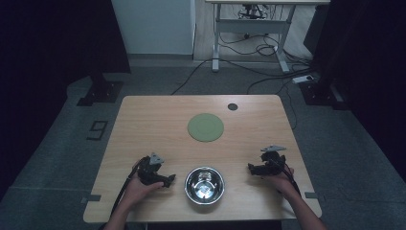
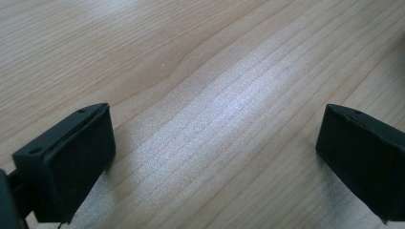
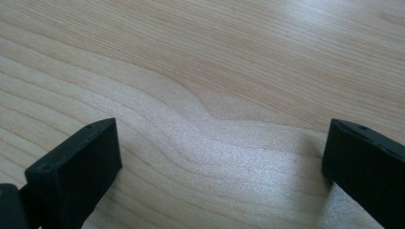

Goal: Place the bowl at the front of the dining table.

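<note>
A shiny steel bowl [image 1: 205,185] stands near the front edge of the wooden table [image 1: 143,124], between my two hands. A flat green round plate [image 1: 206,127] lies in the middle of the table, farther back. My left gripper [image 1: 168,180] rests on the table just left of the bowl, pointing toward it. In the left gripper view its jaws stand wide apart over bare wood, left gripper [image 2: 215,157] open and empty. My right gripper [image 1: 251,168] rests to the right of the bowl. Its jaws are also wide apart over bare wood, right gripper [image 3: 222,167] open.
A small dark round disc [image 1: 232,107] sits near the table's back edge. Beyond the table are a grey floor, cables [image 1: 258,48] and a desk frame [image 1: 249,28]. Dark curtains and stand bases [image 1: 100,91] flank the table.
</note>
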The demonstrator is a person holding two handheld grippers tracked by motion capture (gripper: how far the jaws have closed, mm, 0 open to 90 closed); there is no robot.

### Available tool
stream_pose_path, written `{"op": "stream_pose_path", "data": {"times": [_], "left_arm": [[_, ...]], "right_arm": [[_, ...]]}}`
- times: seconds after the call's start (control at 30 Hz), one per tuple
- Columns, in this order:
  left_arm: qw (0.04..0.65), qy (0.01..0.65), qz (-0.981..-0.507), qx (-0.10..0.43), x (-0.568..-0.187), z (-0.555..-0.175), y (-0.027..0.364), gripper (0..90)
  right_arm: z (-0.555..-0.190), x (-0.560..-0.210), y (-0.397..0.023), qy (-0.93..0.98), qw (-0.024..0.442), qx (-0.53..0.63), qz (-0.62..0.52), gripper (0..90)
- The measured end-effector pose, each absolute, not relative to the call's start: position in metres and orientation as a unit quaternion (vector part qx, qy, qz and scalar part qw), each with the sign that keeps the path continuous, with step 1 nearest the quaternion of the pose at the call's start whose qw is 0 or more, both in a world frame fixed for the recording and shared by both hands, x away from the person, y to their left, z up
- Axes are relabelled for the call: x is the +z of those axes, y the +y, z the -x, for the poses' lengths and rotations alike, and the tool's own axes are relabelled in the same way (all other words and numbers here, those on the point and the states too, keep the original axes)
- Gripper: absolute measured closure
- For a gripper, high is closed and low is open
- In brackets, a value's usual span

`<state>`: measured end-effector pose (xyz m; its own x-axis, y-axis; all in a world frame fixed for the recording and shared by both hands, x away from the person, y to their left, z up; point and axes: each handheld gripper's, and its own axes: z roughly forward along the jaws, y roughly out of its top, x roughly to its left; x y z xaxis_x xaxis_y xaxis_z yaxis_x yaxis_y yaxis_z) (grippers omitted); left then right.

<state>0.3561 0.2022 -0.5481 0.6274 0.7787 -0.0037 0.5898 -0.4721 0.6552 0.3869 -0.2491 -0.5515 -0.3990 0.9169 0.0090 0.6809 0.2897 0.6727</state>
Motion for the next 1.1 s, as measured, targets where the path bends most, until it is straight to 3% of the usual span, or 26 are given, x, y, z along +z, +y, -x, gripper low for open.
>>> {"op": "stream_pose_path", "data": {"times": [0.4, 0.83, 1.1], "left_arm": [[0.312, 0.403, -0.848, 0.146, -0.547, -0.354, 0.202, 0.0], [0.319, 0.395, -0.849, 0.146, -0.548, -0.353, 0.205, 0.0], [0.319, 0.395, -0.849, 0.146, -0.548, -0.353, 0.205, 0.0]], "right_arm": [[-0.39, -0.551, -0.25, 0.775, 0.194, 0.298, -0.522, 0.0], [-0.394, -0.542, -0.259, 0.76, 0.179, 0.289, -0.555, 12.8], [-0.394, -0.534, -0.268, 0.737, 0.177, 0.316, -0.571, 14.8]]}}
